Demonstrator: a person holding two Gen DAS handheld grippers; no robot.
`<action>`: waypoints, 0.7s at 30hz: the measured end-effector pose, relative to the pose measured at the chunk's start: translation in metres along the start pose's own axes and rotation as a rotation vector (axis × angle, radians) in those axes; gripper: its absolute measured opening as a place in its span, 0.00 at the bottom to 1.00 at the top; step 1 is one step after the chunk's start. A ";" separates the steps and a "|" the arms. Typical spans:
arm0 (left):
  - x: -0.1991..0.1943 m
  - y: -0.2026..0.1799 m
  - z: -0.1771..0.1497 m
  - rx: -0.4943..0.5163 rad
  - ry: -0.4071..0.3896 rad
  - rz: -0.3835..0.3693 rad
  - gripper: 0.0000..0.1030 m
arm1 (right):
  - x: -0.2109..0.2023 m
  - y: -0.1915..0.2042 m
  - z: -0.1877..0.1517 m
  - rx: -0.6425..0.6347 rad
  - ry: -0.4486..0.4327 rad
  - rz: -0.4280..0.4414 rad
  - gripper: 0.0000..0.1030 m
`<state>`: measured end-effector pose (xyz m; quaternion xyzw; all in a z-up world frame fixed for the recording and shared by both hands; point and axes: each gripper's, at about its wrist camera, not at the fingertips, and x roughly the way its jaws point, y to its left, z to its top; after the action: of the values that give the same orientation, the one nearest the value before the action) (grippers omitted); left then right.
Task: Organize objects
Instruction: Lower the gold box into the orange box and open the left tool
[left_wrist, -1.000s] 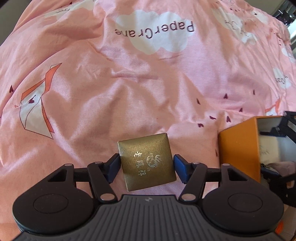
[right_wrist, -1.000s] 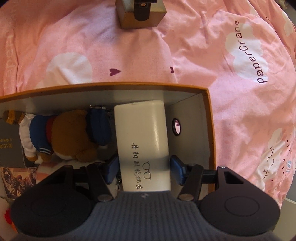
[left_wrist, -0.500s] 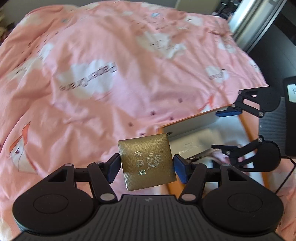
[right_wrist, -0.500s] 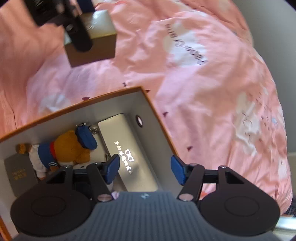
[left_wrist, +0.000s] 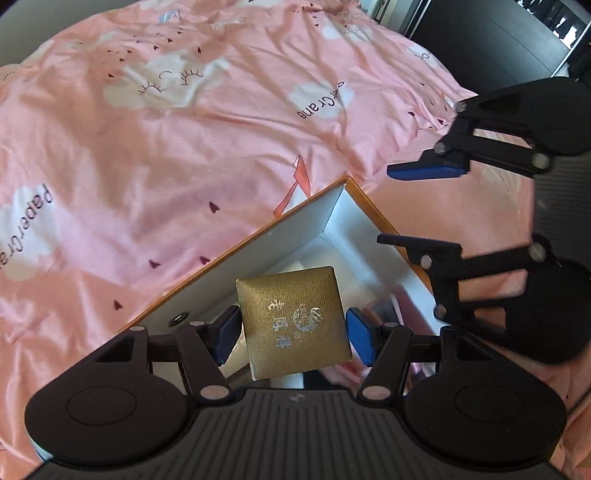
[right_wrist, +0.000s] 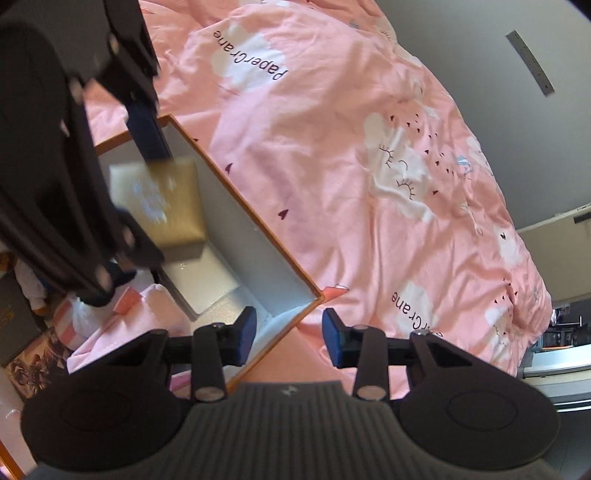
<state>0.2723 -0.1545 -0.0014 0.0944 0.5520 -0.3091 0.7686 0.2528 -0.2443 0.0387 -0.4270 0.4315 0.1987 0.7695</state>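
A: What's biggest here?
B: The pink bedspread (left_wrist: 155, 155), then the orange box (left_wrist: 295, 218) on it.
A: And the grippers?
B: The left gripper (left_wrist: 291, 328) clamps the gold case (left_wrist: 293, 321) over the box. The right gripper (right_wrist: 288, 332), at three o'clock, gapes wide, holding nothing.

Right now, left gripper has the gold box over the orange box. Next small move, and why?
Probably lower the left gripper a little and release. It holds the gold box above the orange box's open interior, over the white case. The right gripper is open, empty and straddling the box's corner, clear of the drop.
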 end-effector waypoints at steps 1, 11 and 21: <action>0.006 0.000 0.003 -0.007 -0.004 -0.004 0.69 | 0.001 -0.001 -0.001 0.004 -0.003 -0.006 0.39; 0.040 0.011 0.009 -0.103 0.011 -0.020 0.68 | 0.020 0.004 -0.008 -0.019 -0.010 0.015 0.45; 0.045 0.013 0.015 -0.154 -0.013 -0.080 0.43 | 0.027 0.011 -0.008 -0.029 0.016 0.040 0.52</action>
<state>0.3009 -0.1678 -0.0390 0.0111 0.5726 -0.2969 0.7641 0.2559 -0.2466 0.0081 -0.4310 0.4432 0.2168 0.7555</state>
